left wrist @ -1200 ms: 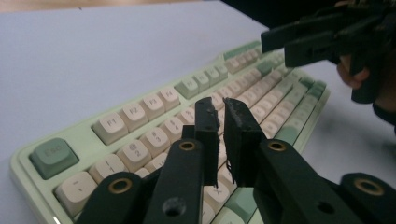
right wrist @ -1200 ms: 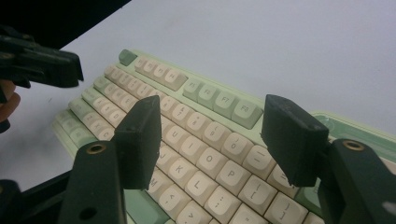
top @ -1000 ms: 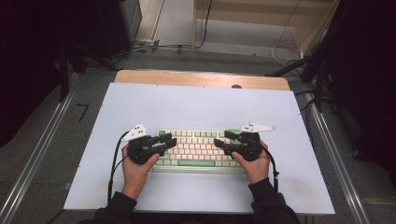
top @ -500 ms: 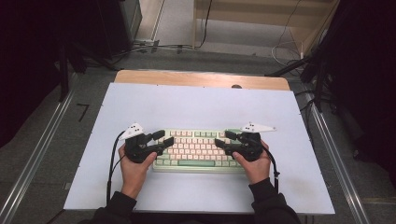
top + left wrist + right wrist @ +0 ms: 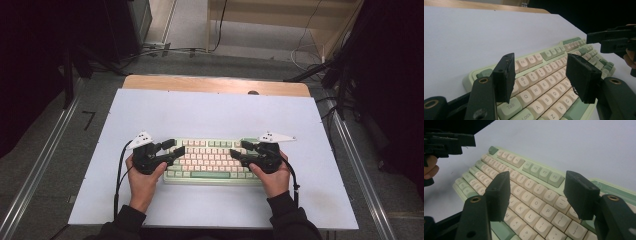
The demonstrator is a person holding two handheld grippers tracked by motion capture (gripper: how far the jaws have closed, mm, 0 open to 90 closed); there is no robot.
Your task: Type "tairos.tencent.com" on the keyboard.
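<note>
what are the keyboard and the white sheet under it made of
The keyboard looks like moulded plastic: matte green case, cream and green keycaps with printed legends and a soft sheen. The white sheet looks like smooth matte board or laminate, flat and without weave; which one can't be told. A wooden tabletop edge shows behind it.

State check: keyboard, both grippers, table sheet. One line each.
keyboard: flat on the table, keys up, not lifted, nothing gripping it.
left gripper: jaws open, just opened wider, nothing between them, poised over the keyboard's left end.
right gripper: jaws open, empty, poised over the keyboard's right end.
white table sheet: flat, bare beyond the keyboard.
</note>
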